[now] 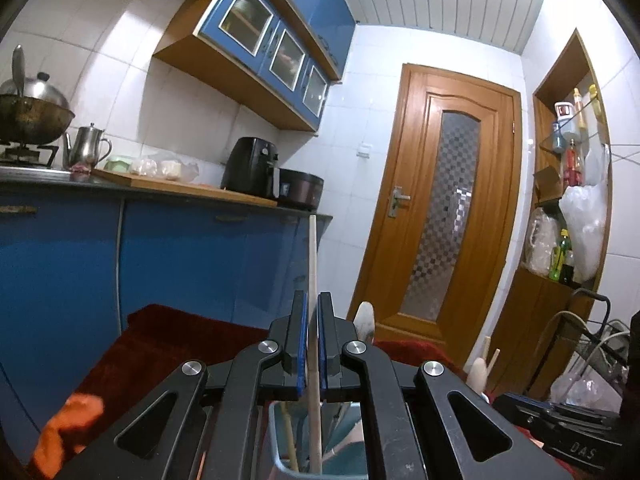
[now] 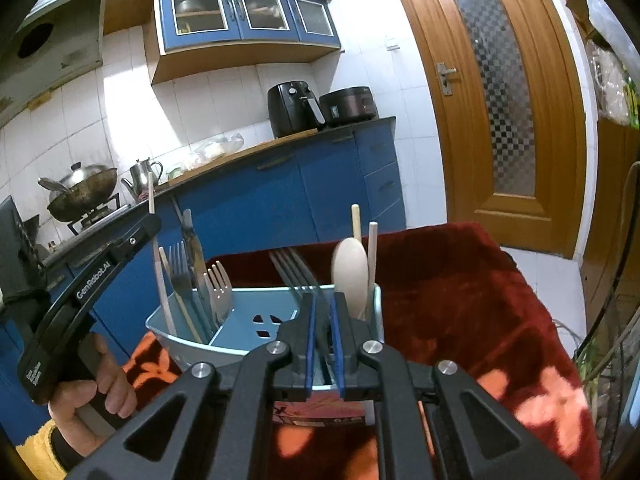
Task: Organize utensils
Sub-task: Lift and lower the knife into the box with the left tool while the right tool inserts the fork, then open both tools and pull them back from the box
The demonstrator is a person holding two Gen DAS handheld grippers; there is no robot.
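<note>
My left gripper [image 1: 312, 312] is shut on a wooden chopstick [image 1: 313, 280] that stands upright, its lower end inside the blue utensil caddy [image 1: 280, 456]. In the right wrist view my right gripper [image 2: 323, 312] is shut on a metal fork [image 2: 294, 270] whose tines point up over the caddy [image 2: 240, 320]. The caddy holds several forks [image 2: 218, 284], a knife [image 2: 192, 248], chopsticks and a wooden spoon [image 2: 350, 276]. The left gripper's body [image 2: 92, 280] shows at the left of the right wrist view, in a hand.
The caddy stands on a dark red cloth [image 2: 460, 300] with orange flowers. Blue kitchen cabinets [image 2: 280, 200], a counter with an air fryer [image 2: 294, 108], a kettle and a wok lie behind. A wooden door [image 2: 500, 100] is at the right.
</note>
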